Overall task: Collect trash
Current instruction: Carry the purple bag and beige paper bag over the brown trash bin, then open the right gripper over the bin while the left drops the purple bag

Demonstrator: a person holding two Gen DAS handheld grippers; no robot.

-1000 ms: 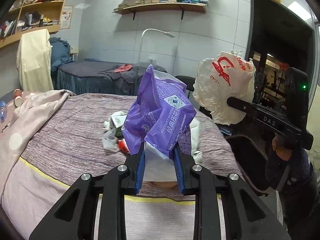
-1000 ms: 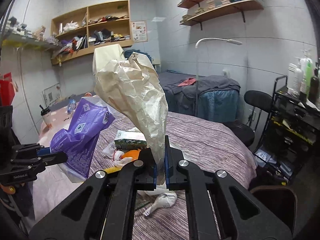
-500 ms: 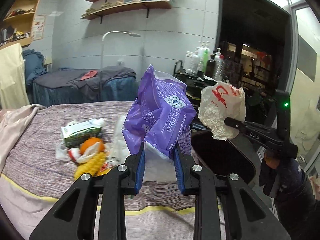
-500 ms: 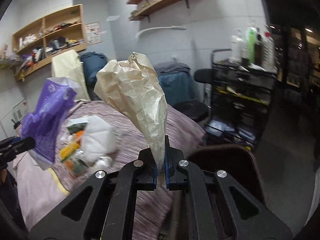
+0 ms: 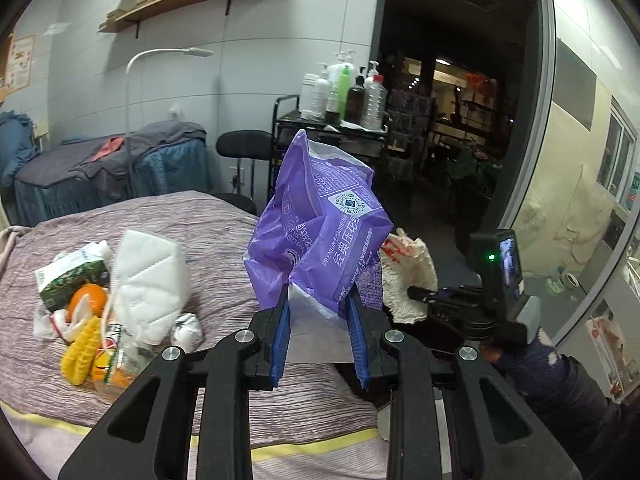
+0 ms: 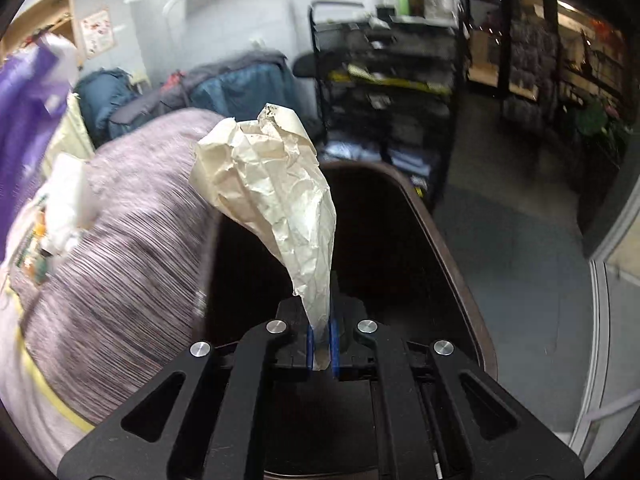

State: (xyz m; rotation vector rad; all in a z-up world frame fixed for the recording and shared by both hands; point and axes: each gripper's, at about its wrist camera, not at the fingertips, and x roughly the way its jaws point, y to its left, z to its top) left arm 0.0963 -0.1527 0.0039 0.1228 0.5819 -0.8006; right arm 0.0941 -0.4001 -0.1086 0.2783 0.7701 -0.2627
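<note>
My left gripper (image 5: 319,340) is shut on a purple plastic package (image 5: 320,224) and holds it upright above the bed's right edge. My right gripper (image 6: 322,346) is shut on a crumpled cream plastic bag (image 6: 276,196) and holds it over the open dark bin (image 6: 448,248) beside the bed. In the left wrist view the right gripper (image 5: 416,292) shows low on the right with the same bag (image 5: 404,276), which has red print. A trash pile lies on the bed: a white mask (image 5: 150,276), a green carton (image 5: 72,280), an orange (image 5: 86,300), a yellow piece (image 5: 82,346), a paper ball (image 5: 186,330).
The bed (image 5: 224,248) has a purple striped cover. A black cart with bottles (image 5: 344,96) and a black stool (image 5: 244,146) stand behind it. A second bed with grey and blue covers (image 5: 108,168) is at the far left. A dark doorway (image 5: 460,120) opens on the right.
Both grippers have swung right, away from the bed. The right gripper with the cream bag has dropped lower and now sits over the bin. The left still holds the purple package.
</note>
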